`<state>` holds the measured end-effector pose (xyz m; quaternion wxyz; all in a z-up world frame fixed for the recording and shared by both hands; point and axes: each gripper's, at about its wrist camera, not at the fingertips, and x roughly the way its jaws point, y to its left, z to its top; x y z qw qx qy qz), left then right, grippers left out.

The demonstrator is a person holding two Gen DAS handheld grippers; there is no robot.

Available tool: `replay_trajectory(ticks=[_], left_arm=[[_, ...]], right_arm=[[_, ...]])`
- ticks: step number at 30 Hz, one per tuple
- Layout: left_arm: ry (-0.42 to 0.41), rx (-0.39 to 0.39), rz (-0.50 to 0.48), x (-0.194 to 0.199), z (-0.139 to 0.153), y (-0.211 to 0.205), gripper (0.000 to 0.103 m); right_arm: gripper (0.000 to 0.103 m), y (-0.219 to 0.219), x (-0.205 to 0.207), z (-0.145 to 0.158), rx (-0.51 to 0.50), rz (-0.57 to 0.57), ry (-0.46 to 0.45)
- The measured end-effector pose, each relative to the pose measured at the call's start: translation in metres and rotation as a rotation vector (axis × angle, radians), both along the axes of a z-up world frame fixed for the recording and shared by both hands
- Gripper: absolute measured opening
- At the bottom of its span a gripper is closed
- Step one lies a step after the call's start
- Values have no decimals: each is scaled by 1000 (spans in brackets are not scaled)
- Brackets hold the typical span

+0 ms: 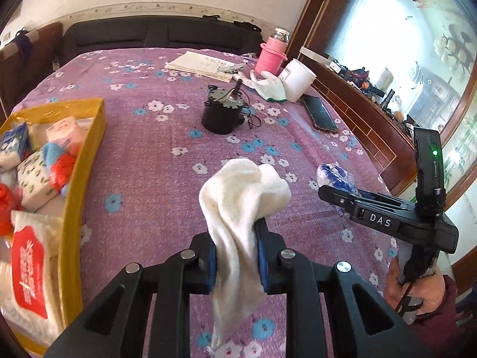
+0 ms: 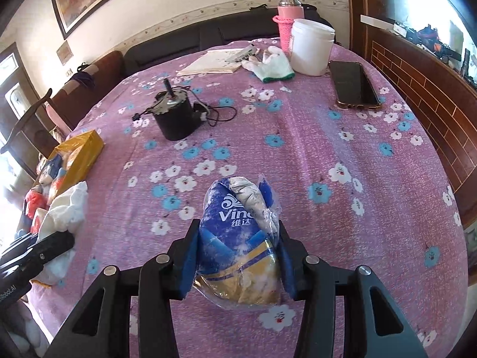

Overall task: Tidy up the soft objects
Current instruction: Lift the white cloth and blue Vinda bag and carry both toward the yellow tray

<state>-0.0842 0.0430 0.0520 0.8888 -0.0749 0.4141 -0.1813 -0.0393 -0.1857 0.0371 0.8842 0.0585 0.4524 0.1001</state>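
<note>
On the desk (image 2: 298,149), the motor (image 2: 176,116) sits mid-way: box (image 2: 80,152) to its left, phone (image 2: 354,85) right, tub (image 2: 311,47) behind.

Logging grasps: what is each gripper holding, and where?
Left gripper: white cloth, pinched mid-length. Right gripper: blue tissue pack, clamped across its sides.

white towel (image 1: 238,197), blue tissue pack (image 2: 235,238), purple floral cloth (image 1: 167,155)

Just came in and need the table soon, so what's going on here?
A person is sorting soft things with two handheld grippers. The left gripper is clamped on a white cloth, and the right gripper on a blue tissue pack, both over the purple floral tablecloth. A yellow box at the left already holds other tissue packs. A white glove lies at the far side.
</note>
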Motion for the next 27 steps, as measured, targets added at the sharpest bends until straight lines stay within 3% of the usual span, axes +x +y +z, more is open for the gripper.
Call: replay_trajectory(ticks=[12, 27], left_arm=[[-38, 16, 21, -14, 10, 16, 21], [-57, -28, 108, -25, 19, 64, 21]], right_arm=[[50, 28, -6, 0, -1, 54, 5], [50, 88, -6, 12, -17, 167, -20]])
